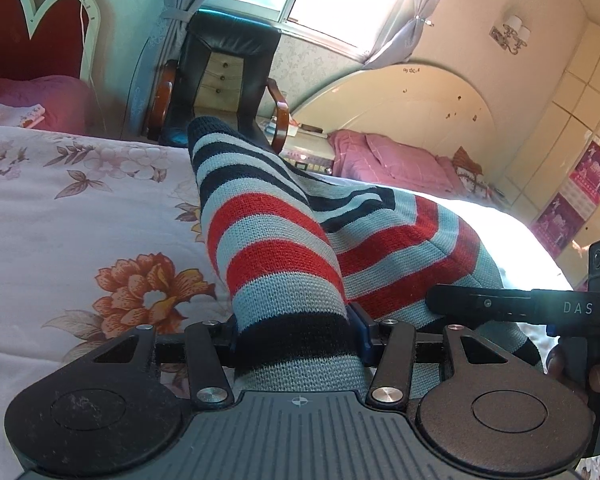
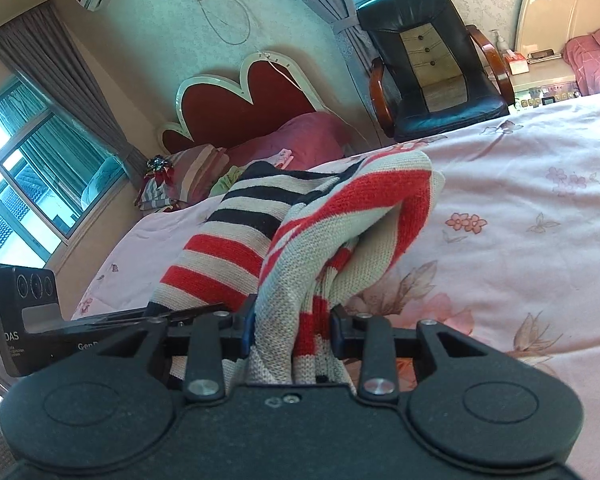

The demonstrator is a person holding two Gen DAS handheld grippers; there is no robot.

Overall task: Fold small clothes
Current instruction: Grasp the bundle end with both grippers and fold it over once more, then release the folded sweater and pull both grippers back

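A small knitted garment (image 1: 276,240) with red, pale grey and black stripes hangs bunched between both grippers above the floral bedspread (image 1: 80,208). My left gripper (image 1: 296,340) is shut on a thick fold of it, the pads pressing both sides. In the right wrist view the same striped garment (image 2: 332,216) rises in a crumpled hump, and my right gripper (image 2: 292,332) is shut on another gathered fold. The right gripper's body (image 1: 540,304) shows at the right edge of the left view; the left gripper's body (image 2: 24,312) shows at the left of the right view.
A black leather armchair (image 1: 224,72) with wooden arms stands beyond the bed by the window. A red scalloped headboard (image 2: 244,104) with pink pillows (image 2: 300,136) and some folded clothes lies at the bed's head. A second bed with pink bedding (image 1: 400,160) is further back.
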